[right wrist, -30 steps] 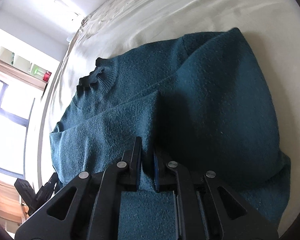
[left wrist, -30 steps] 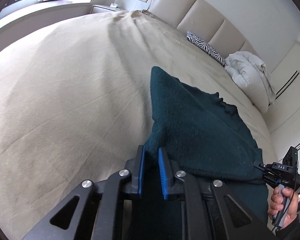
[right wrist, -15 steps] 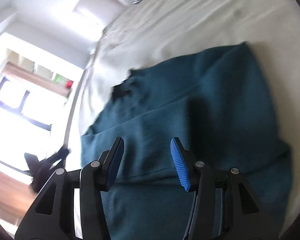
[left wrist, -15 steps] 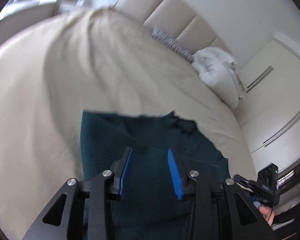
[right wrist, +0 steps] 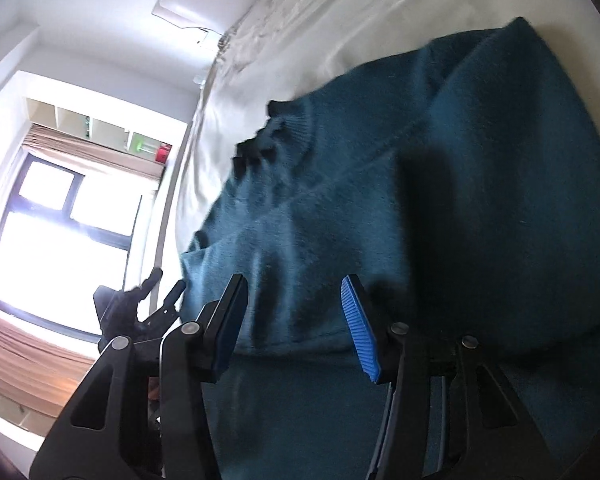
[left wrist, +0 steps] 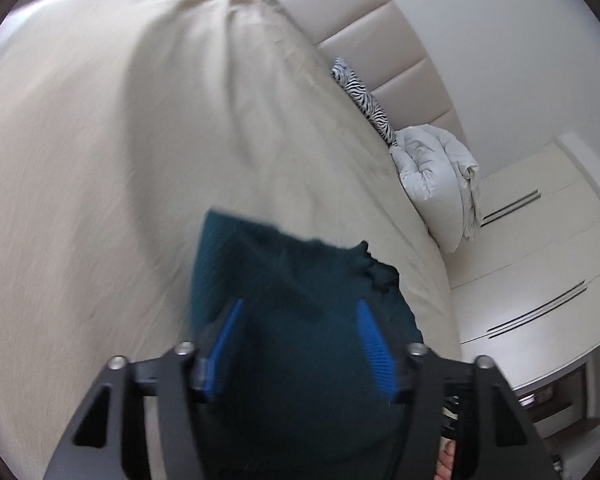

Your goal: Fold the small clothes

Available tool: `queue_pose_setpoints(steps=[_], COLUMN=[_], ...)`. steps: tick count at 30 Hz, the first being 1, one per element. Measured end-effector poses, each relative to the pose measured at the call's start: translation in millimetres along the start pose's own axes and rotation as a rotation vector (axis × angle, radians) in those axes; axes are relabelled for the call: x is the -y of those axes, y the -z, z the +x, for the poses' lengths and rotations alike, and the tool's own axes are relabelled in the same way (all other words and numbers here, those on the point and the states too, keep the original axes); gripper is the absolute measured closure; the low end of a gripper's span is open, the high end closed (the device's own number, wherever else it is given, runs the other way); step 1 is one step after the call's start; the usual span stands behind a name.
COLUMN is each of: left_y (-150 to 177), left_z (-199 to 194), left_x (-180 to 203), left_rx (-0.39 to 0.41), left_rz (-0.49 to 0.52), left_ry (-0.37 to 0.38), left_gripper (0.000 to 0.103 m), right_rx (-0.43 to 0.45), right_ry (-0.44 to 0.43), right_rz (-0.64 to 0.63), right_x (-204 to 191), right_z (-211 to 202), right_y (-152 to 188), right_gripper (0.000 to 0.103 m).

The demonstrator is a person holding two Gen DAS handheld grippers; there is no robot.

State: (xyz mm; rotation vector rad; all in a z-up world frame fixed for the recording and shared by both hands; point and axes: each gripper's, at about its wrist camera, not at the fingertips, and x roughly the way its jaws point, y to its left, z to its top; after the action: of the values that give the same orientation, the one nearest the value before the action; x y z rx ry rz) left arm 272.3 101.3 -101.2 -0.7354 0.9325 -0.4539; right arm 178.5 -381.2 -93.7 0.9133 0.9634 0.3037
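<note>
Though between jaws, sweater (left wrist: pixel 300 300) untouched

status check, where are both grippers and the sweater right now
Left gripper open, jaws just opening, over the sweater. Right gripper open above it too. Sweater flat on the bed, partly folded. Nothing in the way.

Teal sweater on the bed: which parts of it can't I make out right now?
- Hem end of the teal sweater: right wrist view, hidden behind the open right gripper and cut off by the frame.
- Same end, left wrist view: behind the open left gripper.
- Knit and collar detail: left wrist view, motion blur.
</note>
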Motion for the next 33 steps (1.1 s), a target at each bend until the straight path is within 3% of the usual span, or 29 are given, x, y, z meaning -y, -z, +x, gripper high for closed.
queue_pose_setpoints(steps=[4, 9, 16, 20, 25, 33], left_y=[0.4, 14.3, 55.3, 101.6, 157.5, 226.3], left_z=[20.8, 4.4, -34.1, -67.9, -131.3, -188.7], left_x=[-10.8, -14.2, -6.9, 0.1, 14.7, 15.3], left_rx=[-0.054, -0.061, -0.084, -0.144, -0.136, -0.145], left_rz=[-0.008, 0.017, 0.030, 0.074, 0.140, 0.190], left_ry=[-0.026, 0.027, 0.060, 0.062, 0.056, -0.036], left_gripper=[0.043, 0.044, 0.043, 0.043, 0.036, 0.029], right_rx=[-0.022, -0.015, 0.001, 0.026, 0.112, 0.219], right_ry=[-0.003, -0.080, -0.097, -0.056, -0.046, 0.032], right_rz=[-0.003, 0.064, 0.101, 0.122, 0.134, 0.131], right_x=[-4.1, 20.0, 35.4, 46.1, 56.3, 69.7], right_z=[12.3, 8.1, -12.1, -47.9, -115.8, -203.5], right_y=[-3.0, 4.3, 23.0, 47.8, 88.0, 153.8], right_gripper=[0.056, 0.057, 0.056, 0.056, 0.054, 0.053])
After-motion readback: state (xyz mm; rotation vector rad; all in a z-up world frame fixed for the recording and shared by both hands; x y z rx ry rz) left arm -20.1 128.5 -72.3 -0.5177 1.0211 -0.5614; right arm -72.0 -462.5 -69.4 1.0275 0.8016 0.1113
